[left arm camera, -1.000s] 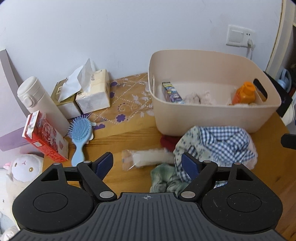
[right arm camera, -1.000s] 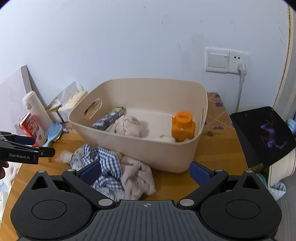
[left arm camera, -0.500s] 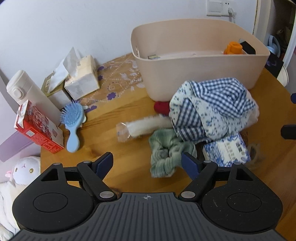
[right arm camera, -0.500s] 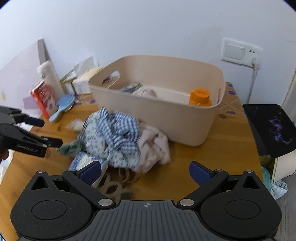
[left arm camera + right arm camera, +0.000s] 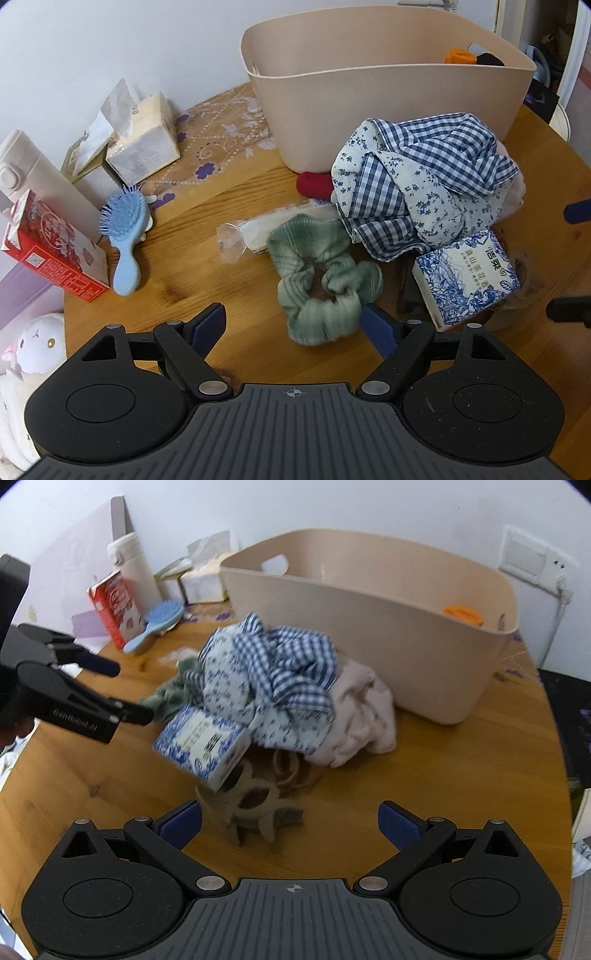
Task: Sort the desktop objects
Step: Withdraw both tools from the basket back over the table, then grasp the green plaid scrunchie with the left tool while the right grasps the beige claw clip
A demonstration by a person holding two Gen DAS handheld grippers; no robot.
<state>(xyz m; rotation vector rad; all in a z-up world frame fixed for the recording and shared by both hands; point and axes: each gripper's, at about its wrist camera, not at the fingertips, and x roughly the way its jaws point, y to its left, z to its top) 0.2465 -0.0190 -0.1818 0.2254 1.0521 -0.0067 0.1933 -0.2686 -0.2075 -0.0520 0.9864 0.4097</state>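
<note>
Spreading across both views, a round wooden table (image 5: 207, 273) is seen with a large beige tub (image 5: 384, 107) standing at its far side near the wall. An orange bottle cap (image 5: 462, 614) is visible inside the tub by its right end; the rest of its contents are hidden by the near wall. Heaped against the tub's front is a bundle of blue checked and flowered cloth (image 5: 424, 184), with a pale pink garment (image 5: 364, 709) lying just beside it. A blue-and-white patterned box (image 5: 466, 277) rests tilted at the near edge of the cloth, partly on a tan hair claw (image 5: 251, 805). A green scrunchie (image 5: 323, 278) lies flat on the wood in front of the cloth, touching a clear wrapped packet (image 5: 255, 236) whose long axis runs left to right. A small red item (image 5: 314, 184) is tucked at the tub's base. At the left, a blue hairbrush (image 5: 125, 240) is laid with its handle pointing toward the near edge and its bristled head toward the wall. A red carton (image 5: 51, 251), a white flask (image 5: 40, 184) and a tissue pack (image 5: 142, 142) are ranged behind it. The left gripper (image 5: 293, 325) is held released just over the scrunchie, its right finger close against the fabric. The right gripper (image 5: 290, 821) is spread wide over the hair claw, grasping nothing.
</note>
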